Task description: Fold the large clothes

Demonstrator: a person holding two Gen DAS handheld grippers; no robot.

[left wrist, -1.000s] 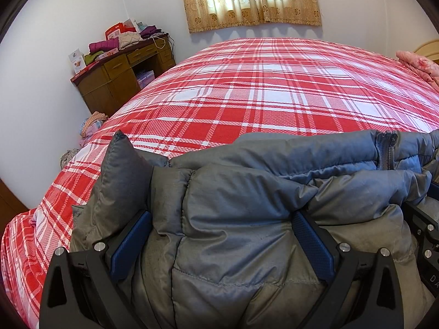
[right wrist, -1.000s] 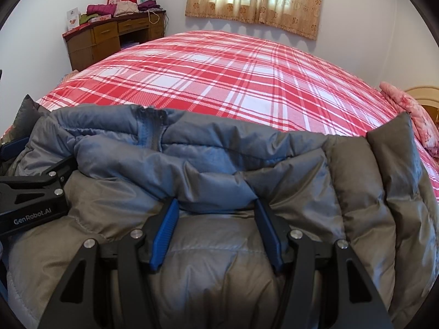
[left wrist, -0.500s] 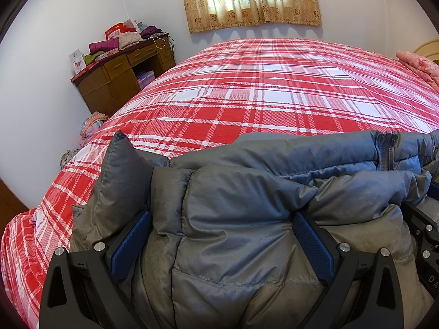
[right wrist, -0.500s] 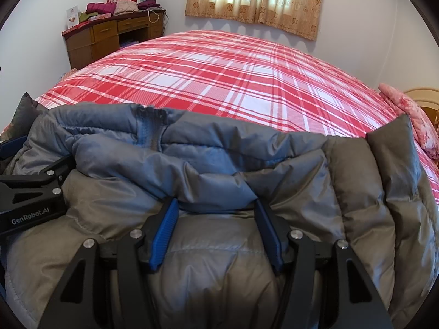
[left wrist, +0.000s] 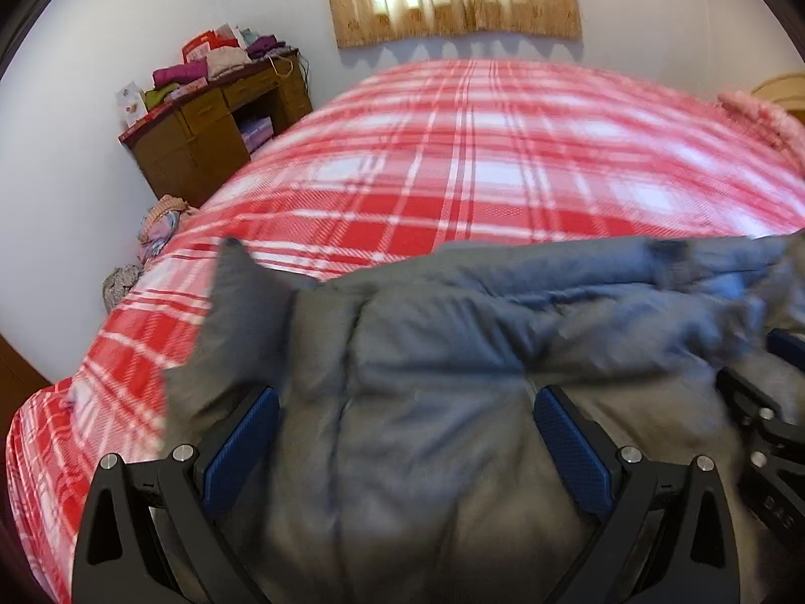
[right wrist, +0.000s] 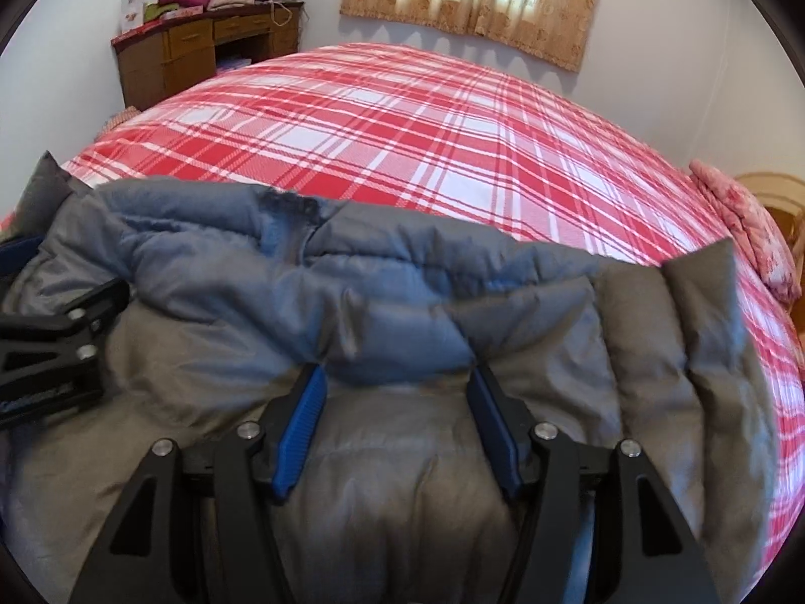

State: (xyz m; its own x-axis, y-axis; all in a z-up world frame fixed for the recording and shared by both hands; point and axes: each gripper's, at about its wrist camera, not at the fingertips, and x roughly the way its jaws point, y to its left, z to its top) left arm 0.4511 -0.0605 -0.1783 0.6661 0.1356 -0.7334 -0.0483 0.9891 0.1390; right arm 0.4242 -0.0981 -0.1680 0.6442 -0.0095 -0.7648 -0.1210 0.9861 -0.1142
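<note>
Both my grippers, left (left wrist: 405, 445) & right (right wrist: 397, 423), are clamped on thick bunches of the grey puffer jacket (right wrist: 402, 312) at the near edge of the plaid bed (right wrist: 402, 141), so I'd lift both ends evenly w/o letting the padding slip.

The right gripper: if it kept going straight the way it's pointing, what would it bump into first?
The grey puffy jacket. The right gripper already has a thick fold of it between its fingers, so it would push that bunched padding onward, probably down onto the red plaid bedspread beyond.
</note>
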